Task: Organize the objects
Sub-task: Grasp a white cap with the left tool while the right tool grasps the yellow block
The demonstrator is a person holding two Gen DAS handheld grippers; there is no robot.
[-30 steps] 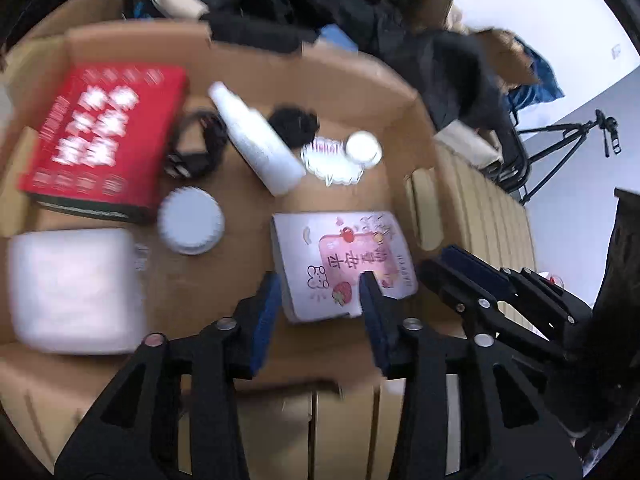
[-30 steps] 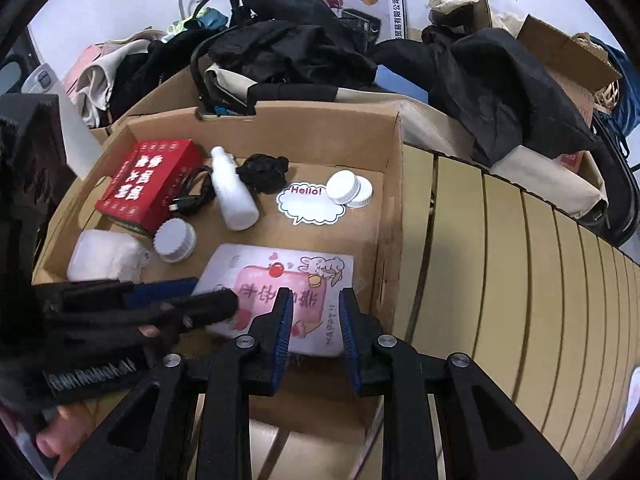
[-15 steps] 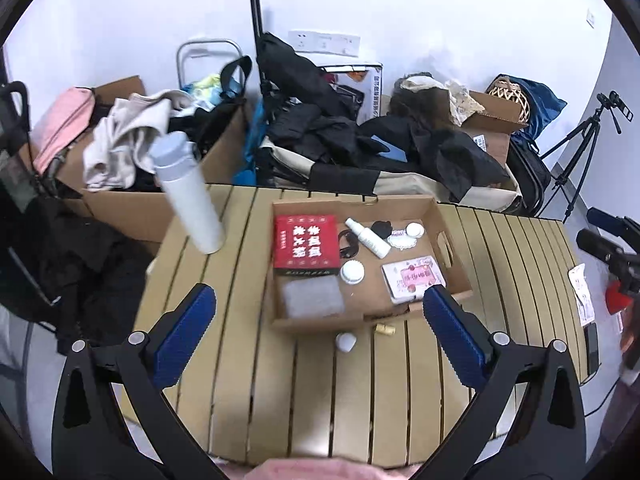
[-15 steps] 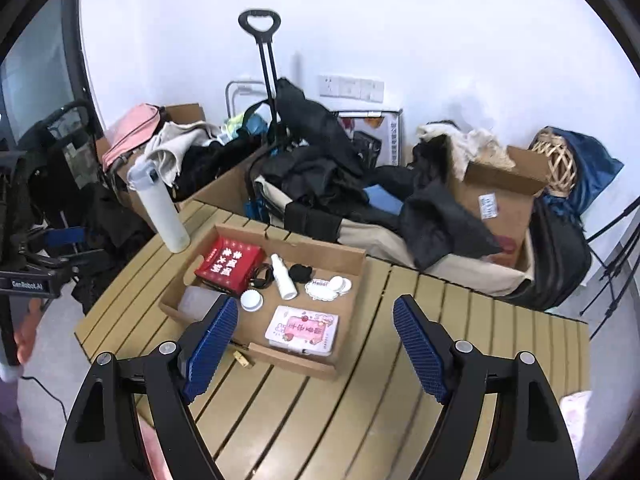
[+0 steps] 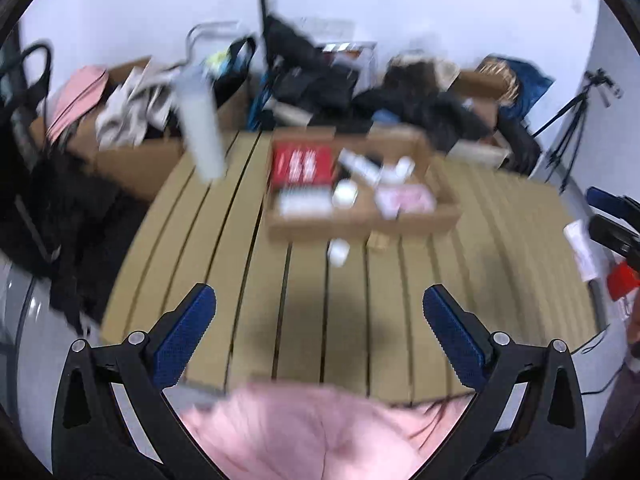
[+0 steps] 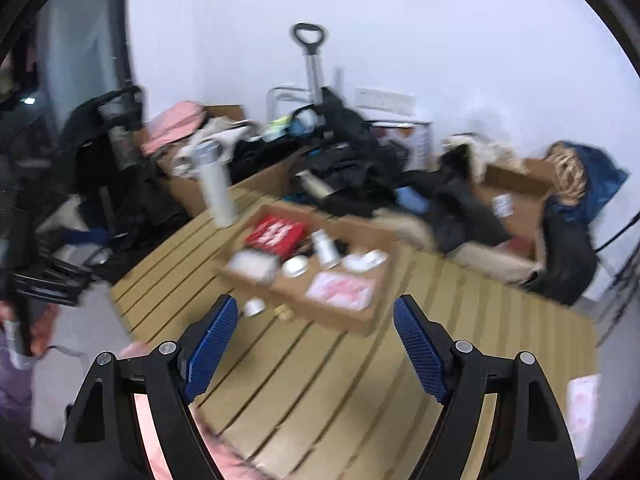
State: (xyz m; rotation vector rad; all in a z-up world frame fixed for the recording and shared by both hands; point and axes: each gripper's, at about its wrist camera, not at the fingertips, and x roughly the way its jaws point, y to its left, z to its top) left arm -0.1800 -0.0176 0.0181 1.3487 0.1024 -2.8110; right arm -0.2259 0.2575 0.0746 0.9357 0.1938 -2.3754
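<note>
Both claws have pulled well back from the cardboard box (image 5: 362,216) since 1 second ago, when each sat low over the pink card inside it with its pads close together. The left claw (image 5: 316,332) now hangs released above the near part of the slatted tabletop (image 5: 304,320), its 2 blue pads spread wide with nothing between them. The right claw (image 6: 316,352) is likewise released and holds nothing, viewing the box from the right.

The box stands toward the far side of the tabletop and holds a red box (image 5: 302,166), a white bottle (image 6: 326,250), a round white lid (image 6: 295,267) and the pink card (image 6: 340,290); motion blur hides finer detail. A small white cap (image 5: 338,251) and a small tan piece (image 5: 378,242) lie on the tabletop just in front of the box. A tall white flask (image 5: 200,128) stands upright at the far left of the tabletop, as half a second ago.
</note>
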